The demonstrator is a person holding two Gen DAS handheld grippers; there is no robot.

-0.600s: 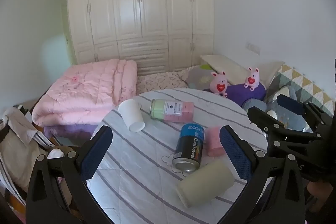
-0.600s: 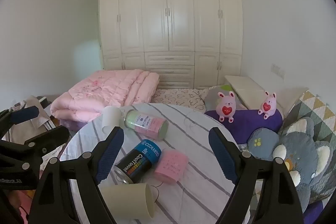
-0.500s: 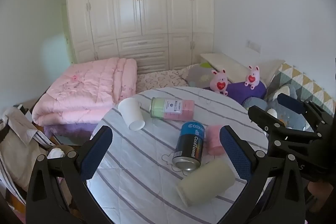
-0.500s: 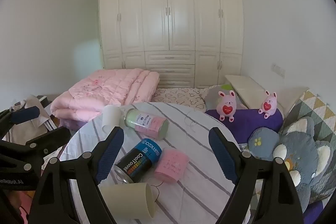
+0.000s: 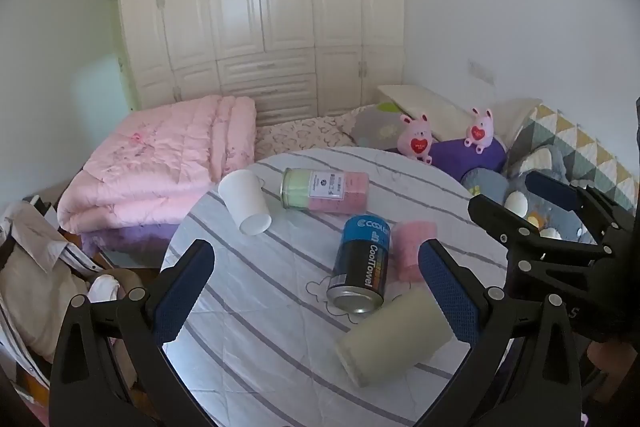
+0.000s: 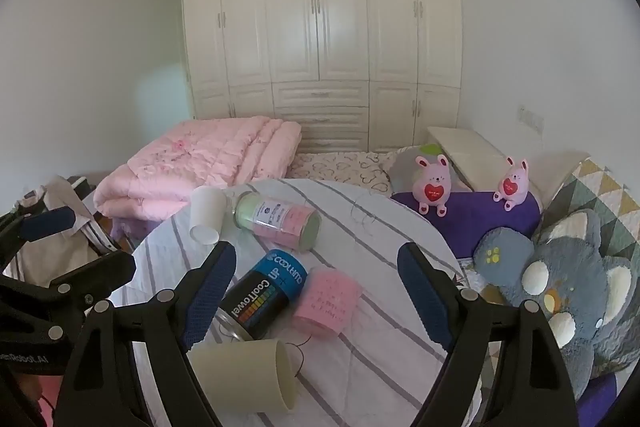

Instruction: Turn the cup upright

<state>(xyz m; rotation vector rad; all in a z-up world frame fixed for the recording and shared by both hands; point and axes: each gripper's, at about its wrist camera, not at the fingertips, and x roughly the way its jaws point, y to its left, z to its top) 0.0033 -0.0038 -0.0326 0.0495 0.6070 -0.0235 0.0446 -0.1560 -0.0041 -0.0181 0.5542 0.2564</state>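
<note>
A cream cup point(image 5: 394, 337) lies on its side at the near edge of the round striped table point(image 5: 256, 307); it also shows in the right wrist view point(image 6: 248, 373), mouth facing right. A white paper cup point(image 5: 245, 202) lies tipped at the far left, also in the right wrist view point(image 6: 206, 213). A pink cup point(image 5: 413, 249) lies on its side, also in the right wrist view point(image 6: 327, 301). My left gripper point(image 5: 316, 295) is open and empty above the table. My right gripper point(image 6: 314, 291) is open and empty above the cans.
A blue-black CoolTowel can point(image 5: 362, 263) and a green-pink canister point(image 5: 325, 190) lie on the table. A pink quilt point(image 5: 160, 163) lies on the bed behind. Plush toys point(image 6: 434, 185) and cushions point(image 6: 568, 279) sit to the right. Clothes point(image 5: 36, 275) pile at left.
Both views have shifted slightly; the table objects sit a little lower and nearer. Both grippers stay open and nothing on the table has moved.
</note>
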